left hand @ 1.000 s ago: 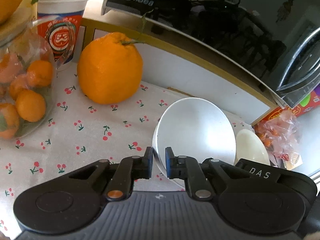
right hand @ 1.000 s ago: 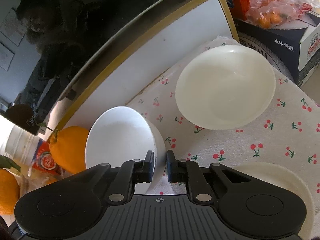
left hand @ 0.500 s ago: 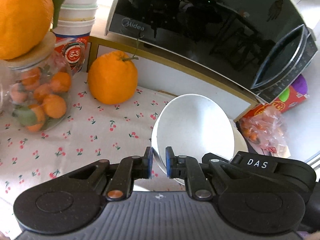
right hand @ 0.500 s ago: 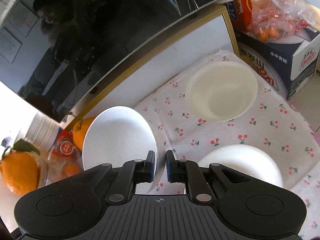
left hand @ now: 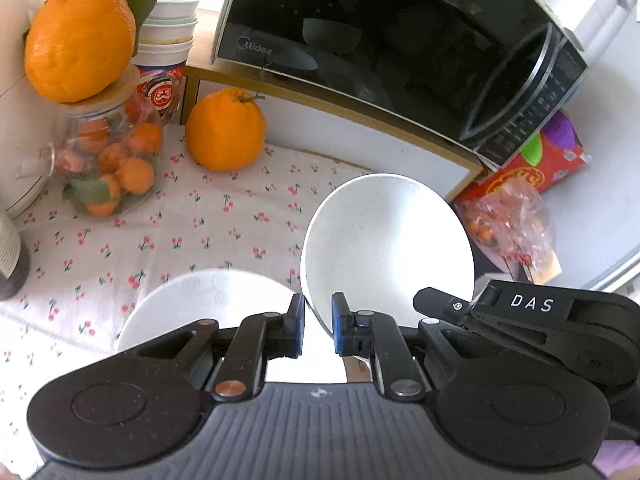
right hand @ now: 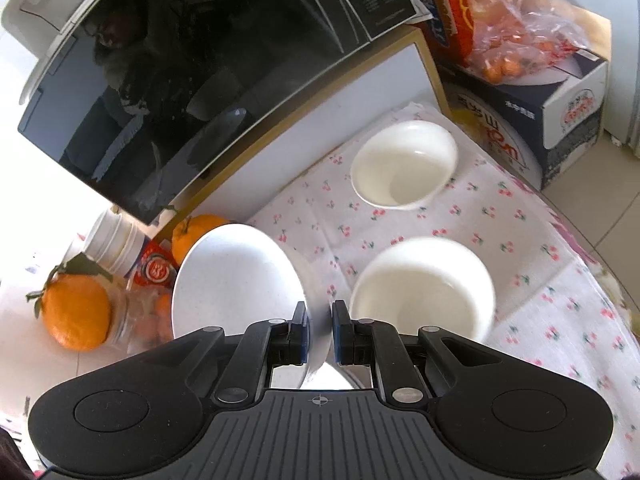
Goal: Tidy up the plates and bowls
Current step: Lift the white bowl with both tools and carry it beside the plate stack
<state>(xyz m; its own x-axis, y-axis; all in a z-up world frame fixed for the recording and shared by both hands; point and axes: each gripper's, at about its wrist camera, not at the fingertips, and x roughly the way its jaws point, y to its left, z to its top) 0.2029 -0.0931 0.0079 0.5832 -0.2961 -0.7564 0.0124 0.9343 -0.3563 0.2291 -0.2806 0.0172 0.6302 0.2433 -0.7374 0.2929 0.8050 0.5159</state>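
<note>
Grips the near rim of the white bowl (left hand: 384,248) with the left tongs (left hand: 318,320), clenched on the edge. Grips the same bowl's rim with the right tongs (right hand: 319,328), likewise clenched tight. Holds the bowl tilted, open side toward the cameras, above the cherry-print tablecloth (left hand: 200,232) on the table. Just beyond, on the cloth, shows a pale dish (left hand: 208,300) to the left and a cream bowl (right hand: 420,284) to the right, blurred. Farther back, finds a smaller bowl (right hand: 404,164) upright near the table's edge, an orange (left hand: 226,134) beside a fruit jar (left hand: 108,164). Ends at the black microwave (left hand: 380,40) on its stand.
</note>
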